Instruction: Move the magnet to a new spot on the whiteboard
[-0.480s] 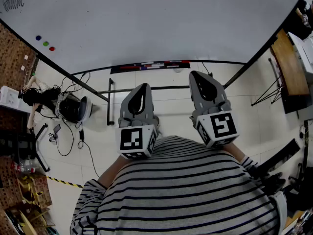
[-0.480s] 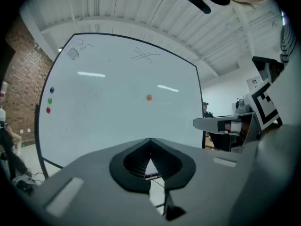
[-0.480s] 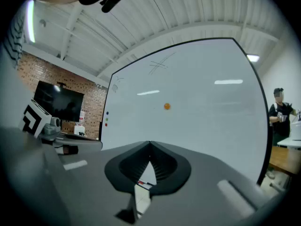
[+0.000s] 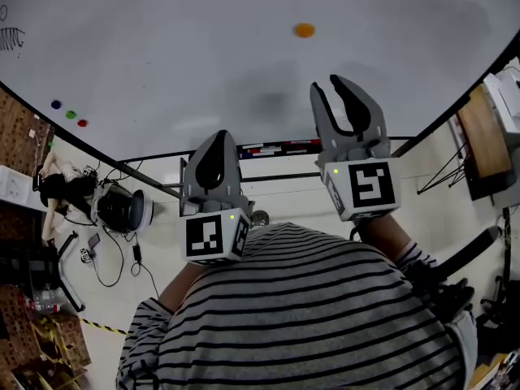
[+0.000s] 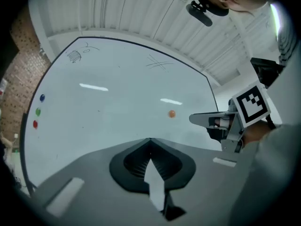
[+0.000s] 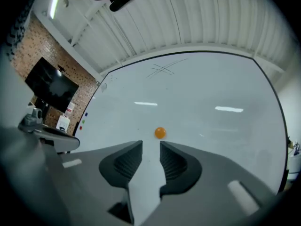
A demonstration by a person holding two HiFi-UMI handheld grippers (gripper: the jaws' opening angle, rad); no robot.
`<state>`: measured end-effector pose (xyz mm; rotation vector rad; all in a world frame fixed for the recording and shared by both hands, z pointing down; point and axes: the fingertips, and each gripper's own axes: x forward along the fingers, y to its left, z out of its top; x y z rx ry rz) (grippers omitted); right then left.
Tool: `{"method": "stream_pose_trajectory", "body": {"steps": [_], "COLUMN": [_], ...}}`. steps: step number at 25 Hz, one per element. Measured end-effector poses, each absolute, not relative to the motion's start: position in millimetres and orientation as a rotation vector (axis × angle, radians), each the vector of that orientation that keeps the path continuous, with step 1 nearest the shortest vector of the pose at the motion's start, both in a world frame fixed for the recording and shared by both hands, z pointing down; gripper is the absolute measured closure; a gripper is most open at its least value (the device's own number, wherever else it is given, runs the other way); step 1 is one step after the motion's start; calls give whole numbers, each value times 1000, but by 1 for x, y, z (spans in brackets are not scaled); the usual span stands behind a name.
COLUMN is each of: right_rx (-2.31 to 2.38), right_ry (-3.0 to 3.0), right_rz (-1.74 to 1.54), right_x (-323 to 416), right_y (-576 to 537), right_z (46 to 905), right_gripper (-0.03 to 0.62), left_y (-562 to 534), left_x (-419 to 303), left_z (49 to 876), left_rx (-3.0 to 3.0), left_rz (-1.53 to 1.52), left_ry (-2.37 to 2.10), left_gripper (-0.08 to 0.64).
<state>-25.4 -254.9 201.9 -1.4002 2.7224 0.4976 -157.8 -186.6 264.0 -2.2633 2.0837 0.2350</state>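
An orange round magnet (image 4: 304,30) sticks to the whiteboard (image 4: 162,47), alone in its upper middle. My right gripper (image 4: 327,84) is raised towards the board just below and right of the magnet, short of it. It is open with nothing between its fingers. In the right gripper view the magnet (image 6: 160,133) lies just beyond the gap between the right gripper's (image 6: 151,144) jaws. My left gripper (image 4: 217,135) hangs lower and to the left, shut and empty. From the left gripper (image 5: 150,140) view the magnet (image 5: 172,113) shows far ahead to the right.
Blue (image 4: 55,104), green (image 4: 71,114) and red (image 4: 82,123) magnets sit near the board's left edge, under a small sketch (image 4: 11,37). A marker ledge (image 4: 276,148) runs below the board. Cables and a dark headset (image 4: 122,208) lie on the floor at left; a wooden table (image 4: 479,136) stands at right.
Both grippers have lifted towards the board, the right one farther. The right jaws have parted from nearly together. The magnet sits lower in the head view.
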Motion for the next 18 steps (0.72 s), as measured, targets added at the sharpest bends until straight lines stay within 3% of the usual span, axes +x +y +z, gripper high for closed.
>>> {"method": "stream_pose_trajectory", "body": {"steps": [7, 18], "right_rx": [-1568, -1679], "right_ry": [2629, 2501], "right_rz": [686, 763], "right_x": [-50, -62], "right_y": [-312, -335], "right_z": [173, 172], "right_gripper": [442, 469], "left_y": [-226, -261], "left_x": [-207, -235], "left_z": [233, 241], "left_rx": [-2200, -2201], "left_rz": [307, 297], "left_ry": [2063, 2085], "left_gripper": [543, 544]}}
